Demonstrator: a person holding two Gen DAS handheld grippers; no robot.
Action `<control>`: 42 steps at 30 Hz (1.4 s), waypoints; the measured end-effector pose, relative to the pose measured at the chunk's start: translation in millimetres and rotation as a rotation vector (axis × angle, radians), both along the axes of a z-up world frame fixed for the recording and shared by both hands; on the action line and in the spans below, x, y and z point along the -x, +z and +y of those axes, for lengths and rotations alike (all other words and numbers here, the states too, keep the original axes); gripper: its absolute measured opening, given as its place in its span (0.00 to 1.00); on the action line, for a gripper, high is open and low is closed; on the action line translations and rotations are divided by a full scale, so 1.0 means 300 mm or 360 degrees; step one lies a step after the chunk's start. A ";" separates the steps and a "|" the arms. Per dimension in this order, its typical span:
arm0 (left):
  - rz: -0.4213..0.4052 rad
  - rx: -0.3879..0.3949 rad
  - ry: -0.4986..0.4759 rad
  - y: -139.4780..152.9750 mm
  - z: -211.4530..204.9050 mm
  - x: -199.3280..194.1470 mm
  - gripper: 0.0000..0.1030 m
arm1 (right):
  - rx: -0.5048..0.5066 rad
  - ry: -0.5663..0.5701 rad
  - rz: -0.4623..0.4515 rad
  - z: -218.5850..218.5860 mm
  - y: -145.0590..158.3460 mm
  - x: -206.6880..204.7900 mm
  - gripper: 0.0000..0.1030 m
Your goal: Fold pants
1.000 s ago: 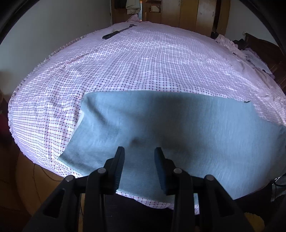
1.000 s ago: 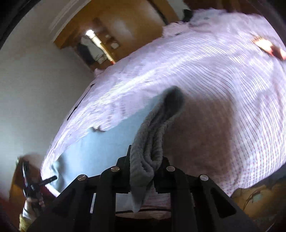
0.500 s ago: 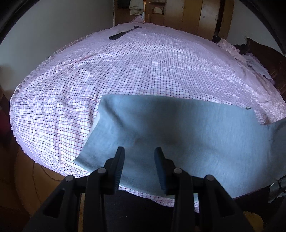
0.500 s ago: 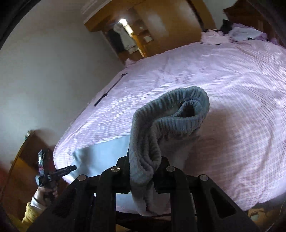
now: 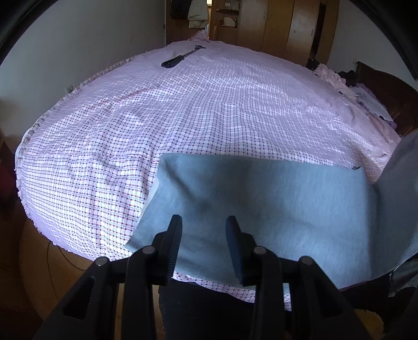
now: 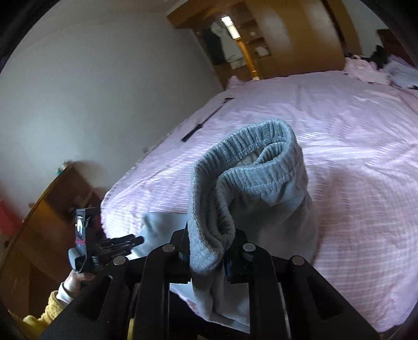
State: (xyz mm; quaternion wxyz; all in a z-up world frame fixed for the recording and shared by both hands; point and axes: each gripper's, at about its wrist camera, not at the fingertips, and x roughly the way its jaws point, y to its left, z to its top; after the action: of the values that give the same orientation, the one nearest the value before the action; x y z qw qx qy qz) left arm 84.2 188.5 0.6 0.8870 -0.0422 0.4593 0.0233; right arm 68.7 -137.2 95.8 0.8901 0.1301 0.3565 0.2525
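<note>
Grey-blue pants lie flat near the front edge of the bed in the left wrist view, their right part rising off the sheet at the frame's right side. My left gripper hovers over their near left part, open, with nothing between its fingers. In the right wrist view my right gripper is shut on the ribbed waistband of the pants, which curls up above the jaws while the rest hangs down. The left gripper also shows there at the lower left, held by a hand in a yellow sleeve.
The bed carries a pink checked sheet. A long black tool lies near its far edge. Bundled clothes sit at the far right. A wooden wardrobe stands behind, and a wooden side table stands left of the bed.
My right gripper lifted the waistband up off the bed and rolled more level, raising the pants' right part. My left gripper drifted left and slightly up, staying open.
</note>
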 end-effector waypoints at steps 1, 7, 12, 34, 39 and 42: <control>-0.0002 0.0002 0.0001 0.001 0.006 0.000 0.35 | 0.0007 0.0032 0.0003 0.037 -0.005 -0.005 0.10; 0.0006 0.0023 0.0038 -0.014 0.057 0.006 0.35 | 0.0066 0.0160 0.0046 0.189 -0.080 -0.037 0.10; 0.0014 0.0072 0.0061 -0.033 0.078 0.000 0.35 | 0.0127 0.0242 0.0114 0.305 -0.192 -0.069 0.10; -0.0068 0.0350 -0.0183 0.045 -0.118 0.006 0.59 | 0.0188 0.0188 0.0283 0.220 -0.327 -0.012 0.44; -0.0011 0.0345 -0.0250 0.001 -0.194 -0.043 0.62 | 0.0355 -0.0073 0.0324 0.076 -0.381 0.022 0.46; 0.0036 0.0315 -0.0237 -0.053 -0.227 -0.073 0.62 | 0.0370 -0.0175 0.0400 0.025 -0.434 0.012 0.46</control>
State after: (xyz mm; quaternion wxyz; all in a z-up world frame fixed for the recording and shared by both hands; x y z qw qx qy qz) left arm 105.9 120.2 -15.2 0.8725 -0.0950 0.4712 -0.0876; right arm 65.2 -129.7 -34.3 0.8601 0.0760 0.4839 0.1422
